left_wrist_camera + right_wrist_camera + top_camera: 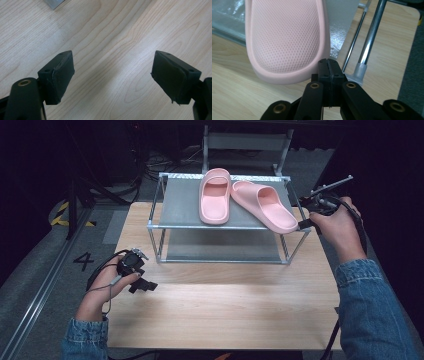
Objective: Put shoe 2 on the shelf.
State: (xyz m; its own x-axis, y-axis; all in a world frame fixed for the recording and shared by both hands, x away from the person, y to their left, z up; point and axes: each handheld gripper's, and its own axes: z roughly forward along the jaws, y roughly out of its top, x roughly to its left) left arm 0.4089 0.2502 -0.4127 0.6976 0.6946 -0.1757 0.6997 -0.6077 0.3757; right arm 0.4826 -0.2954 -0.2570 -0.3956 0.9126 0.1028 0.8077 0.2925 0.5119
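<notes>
A pale wooden table (225, 305) sits on grey floor (35, 285), where a black numeral 4 (83, 261) is marked (yellow-black hazard tape (62, 215) just beyond). Cables (160, 162) tangle in the dark background, beside a grey metal frame (247, 142).
</notes>
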